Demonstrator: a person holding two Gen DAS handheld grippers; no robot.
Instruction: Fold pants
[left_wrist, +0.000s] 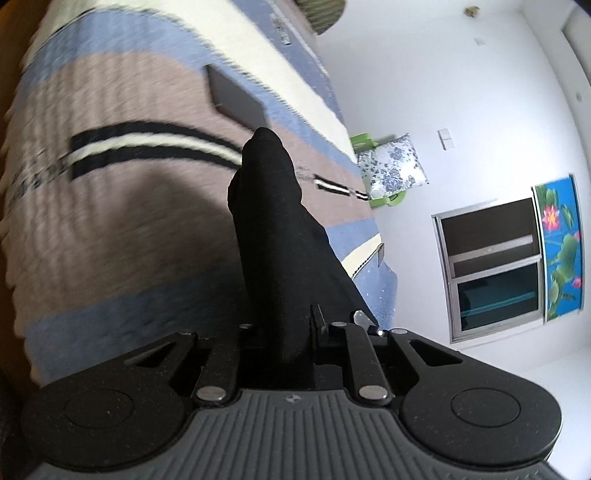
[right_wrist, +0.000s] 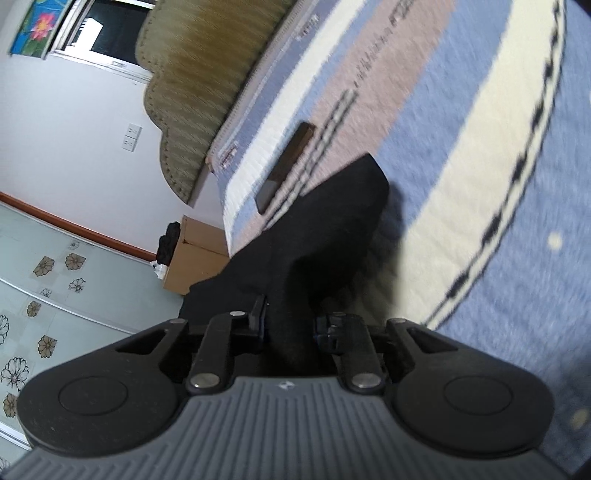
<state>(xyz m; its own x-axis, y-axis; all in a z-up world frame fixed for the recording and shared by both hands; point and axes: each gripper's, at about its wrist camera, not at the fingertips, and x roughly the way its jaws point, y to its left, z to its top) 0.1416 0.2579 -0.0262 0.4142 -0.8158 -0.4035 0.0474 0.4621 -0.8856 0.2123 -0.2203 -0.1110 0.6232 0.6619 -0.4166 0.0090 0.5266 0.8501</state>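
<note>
The black pants (left_wrist: 273, 229) are bunched between the jaws of my left gripper (left_wrist: 282, 325), which is shut on them and holds them above the striped bed cover (left_wrist: 122, 206). In the right wrist view the black pants (right_wrist: 325, 236) run out from between the jaws of my right gripper (right_wrist: 288, 325), which is shut on them. The cloth hangs lifted over the bed cover (right_wrist: 461, 155), with its shadow below. The fingertips of both grippers are hidden by the cloth.
A dark flat phone-like slab (left_wrist: 236, 98) lies on the bed, also in the right wrist view (right_wrist: 286, 168). A flowered pillow on a green chair (left_wrist: 393, 166) stands past the bed. A cardboard box (right_wrist: 195, 254) stands on the tiled floor beside the bed.
</note>
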